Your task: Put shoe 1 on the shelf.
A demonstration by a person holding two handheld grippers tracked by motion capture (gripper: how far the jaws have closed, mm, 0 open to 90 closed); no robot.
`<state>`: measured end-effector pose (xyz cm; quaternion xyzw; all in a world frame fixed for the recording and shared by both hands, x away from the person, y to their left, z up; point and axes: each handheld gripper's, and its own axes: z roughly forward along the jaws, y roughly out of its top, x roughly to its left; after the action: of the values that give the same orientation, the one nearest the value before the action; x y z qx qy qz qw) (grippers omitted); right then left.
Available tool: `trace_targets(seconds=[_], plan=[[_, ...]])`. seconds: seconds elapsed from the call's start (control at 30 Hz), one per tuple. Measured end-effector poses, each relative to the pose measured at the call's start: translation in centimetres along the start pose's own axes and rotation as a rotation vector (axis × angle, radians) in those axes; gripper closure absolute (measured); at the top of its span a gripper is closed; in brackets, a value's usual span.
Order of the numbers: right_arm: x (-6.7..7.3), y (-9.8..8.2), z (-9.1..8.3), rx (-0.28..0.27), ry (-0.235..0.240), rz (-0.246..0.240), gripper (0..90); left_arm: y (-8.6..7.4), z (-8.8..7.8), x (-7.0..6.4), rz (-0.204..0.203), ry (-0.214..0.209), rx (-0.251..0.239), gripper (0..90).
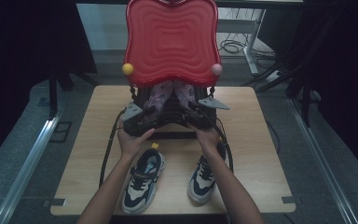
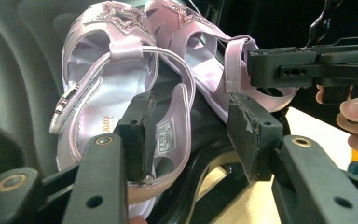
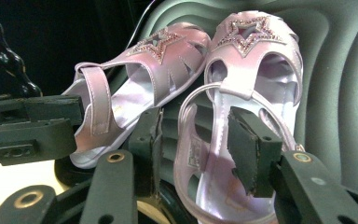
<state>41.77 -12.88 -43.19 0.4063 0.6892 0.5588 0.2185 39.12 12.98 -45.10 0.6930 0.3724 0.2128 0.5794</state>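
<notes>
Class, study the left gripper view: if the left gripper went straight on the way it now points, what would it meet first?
Most likely the pink sandal lying right ahead: the left gripper stands open at its heel end, one pad against the insole. Beyond it lies the dark ridged case.

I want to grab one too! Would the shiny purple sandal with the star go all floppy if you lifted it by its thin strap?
Probably. The strap is a thin loop, so the purple sandal would likely dangle. It looks light, and its glossy upper may slip.
</notes>
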Motion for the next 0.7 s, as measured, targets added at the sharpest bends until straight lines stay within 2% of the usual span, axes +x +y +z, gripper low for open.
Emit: trace_targets(seconds=[0.13, 0.43, 0.53, 0.7], plan=[[0.05, -0.14, -0.38, -0.004, 0.012, 0.024, 53.8, 0.09, -0.19, -0.10, -0.001, -0.007, 0.006, 49.1], [0.31, -0.28, -0.53, -0.006, 0.042, 0.030, 54.2, 0.19, -0.20, -0.04, 0.001, 0.017, -0.006, 38.9], [0.47, -0.23, -0.60, -0.012, 0.077, 0.068, 54.2, 0.31, 0.01, 0.01, -0.001, 0.026, -0.006, 35.3], [0.71, -0.21, -0.57, -0.017, 0.083, 0.059, 54.0, 0.64, 0.35, -0.13, 0.002, 0.033, -0.001, 32.1]])
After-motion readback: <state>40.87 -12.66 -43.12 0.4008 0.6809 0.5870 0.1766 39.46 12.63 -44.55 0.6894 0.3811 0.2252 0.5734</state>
